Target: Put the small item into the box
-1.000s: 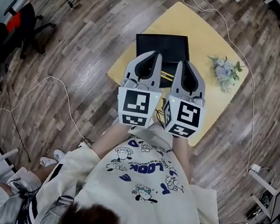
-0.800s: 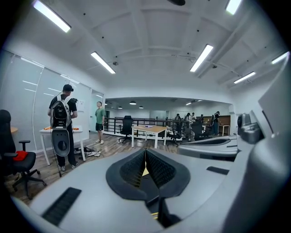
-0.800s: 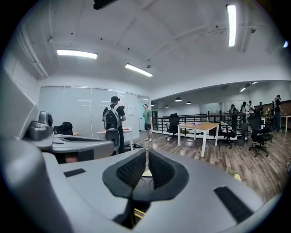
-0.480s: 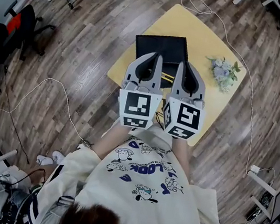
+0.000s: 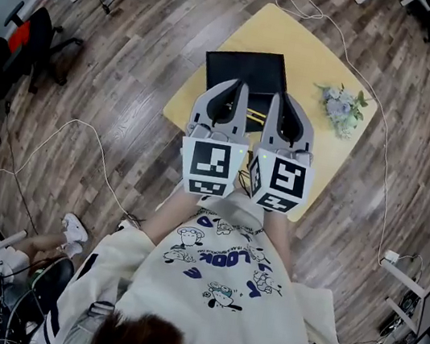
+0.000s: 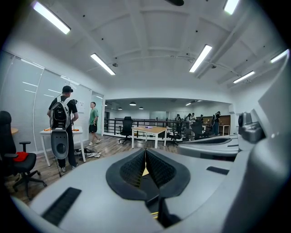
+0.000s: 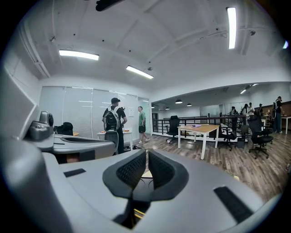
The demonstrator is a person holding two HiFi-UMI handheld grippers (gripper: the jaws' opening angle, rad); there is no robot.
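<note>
A black open box (image 5: 246,68) sits on the far left part of a small yellow table (image 5: 316,57). My left gripper (image 5: 240,90) and right gripper (image 5: 279,99) are held side by side above the table's near half, level and pointing out into the room. In the left gripper view the jaws of the left gripper (image 6: 145,154) meet at the tips with nothing between them. The right gripper (image 7: 147,155) shows only a thin slit between its pads and holds nothing. I cannot pick out a small item; the grippers hide the table's middle.
A bunch of pale flowers (image 5: 342,108) lies on the table's right side. White cables (image 5: 347,42) trail over the wood floor around the table. Office chairs (image 5: 33,39) stand at the left. Two people (image 7: 116,123) stand by a desk across the room.
Both grippers have stayed nearly still above the table. A seated person at the lower left of the head view has shifted.
</note>
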